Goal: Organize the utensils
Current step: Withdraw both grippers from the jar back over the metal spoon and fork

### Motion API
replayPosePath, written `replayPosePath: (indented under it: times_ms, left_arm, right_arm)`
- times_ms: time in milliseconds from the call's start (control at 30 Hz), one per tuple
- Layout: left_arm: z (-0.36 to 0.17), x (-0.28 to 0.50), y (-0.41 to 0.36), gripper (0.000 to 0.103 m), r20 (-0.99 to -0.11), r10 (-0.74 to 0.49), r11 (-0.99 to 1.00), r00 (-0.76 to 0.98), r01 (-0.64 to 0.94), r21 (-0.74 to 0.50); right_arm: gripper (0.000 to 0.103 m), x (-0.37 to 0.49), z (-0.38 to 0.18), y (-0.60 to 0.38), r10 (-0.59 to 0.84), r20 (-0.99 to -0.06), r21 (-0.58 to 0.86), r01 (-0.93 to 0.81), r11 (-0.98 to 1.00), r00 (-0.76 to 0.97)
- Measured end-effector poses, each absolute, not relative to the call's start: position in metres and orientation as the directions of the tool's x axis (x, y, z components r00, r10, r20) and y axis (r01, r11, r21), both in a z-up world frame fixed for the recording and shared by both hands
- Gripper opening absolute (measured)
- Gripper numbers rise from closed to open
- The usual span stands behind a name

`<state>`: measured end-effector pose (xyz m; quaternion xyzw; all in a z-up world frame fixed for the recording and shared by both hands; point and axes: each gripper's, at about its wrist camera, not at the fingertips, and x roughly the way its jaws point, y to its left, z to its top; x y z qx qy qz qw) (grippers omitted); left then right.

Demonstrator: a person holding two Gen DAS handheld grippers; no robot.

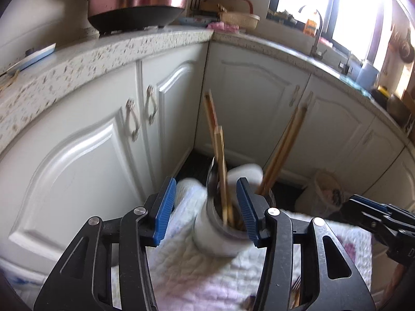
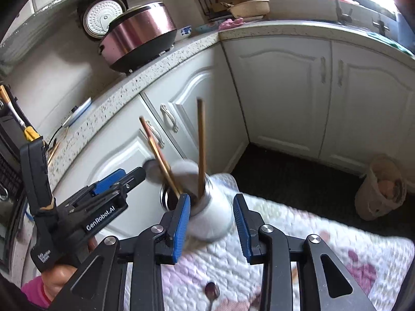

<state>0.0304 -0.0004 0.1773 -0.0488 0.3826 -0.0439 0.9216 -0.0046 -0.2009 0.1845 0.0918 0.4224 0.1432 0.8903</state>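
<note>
1. Tool state: the left gripper (image 1: pixel 205 207) has its blue pads (image 1: pixel 164 210) spread, with the white utensil holder (image 1: pixel 220 235) standing in the gap between them; neither pad appears to press on it. The right gripper (image 2: pixel 211 223) is likewise spread, the same holder (image 2: pixel 212 220) between its pads (image 2: pixel 181 225), nothing pinched.
2. Location of the task's things: the holder stands on a quilted white cloth (image 1: pixel 186 272) with pink print, which covers a low surface in front of the white corner cabinets (image 1: pixel 85 171).
3. Contents of the holder: several wooden chopsticks (image 1: pixel 220 160) stand upright or lean outward from its mouth. A dark metal utensil at the rim and a pale rounded object behind it are too blurred to name.
4. Loose items: a metal spoon (image 2: pixel 212 291) lies on the cloth near the bottom edge of the right wrist view, outside the holder. More utensil handles show faintly at the lower edge of the left view; their type cannot be told.
5. Step in hand, as judged: pick up the remaining loose utensils and stand them in the holder.
6. Recommended practice: grip the spoon across its handle, not the bowl. Lower it handle-first into a free part of the mouth, clear of the leaning chopsticks. Steady the holder with the other gripper; it looks tall and could tip on soft cloth.
</note>
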Motion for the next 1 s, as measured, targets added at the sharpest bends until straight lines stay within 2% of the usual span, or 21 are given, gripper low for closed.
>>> replayPosePath:
  times_ms: [33, 467, 867, 1000]
  left_arm:
    - [0.175, 0.025, -0.001, 0.048, -0.708, -0.116, 0.992, 0.696, 0.043, -0.121]
    - [0.145, -0.047, -0.024, 0.048, -0.780, -0.125, 0.992, 0.613, 0.071, -0.103]
    - [0.126, -0.085, -0.048, 0.048, -0.819, -0.150, 0.988, 0.554, 0.113, -0.105]
    - [0.122, -0.093, -0.054, 0.048, -0.829, -0.159, 0.986, 0.536, 0.125, -0.108]
  right_arm:
    - [0.045, -0.014, 0.181, -0.202, 0.311, -0.731, 0.269, -0.163, 0.949, 0.608]
    - [0.046, -0.086, 0.142, -0.220, 0.183, -0.783, 0.196, -0.043, 0.980, 0.594]
    - [0.047, -0.129, 0.121, -0.234, 0.142, -0.819, 0.170, -0.001, 0.985, 0.556]
    - [0.051, -0.138, 0.117, -0.241, 0.137, -0.824, 0.169, 0.008, 0.986, 0.549]
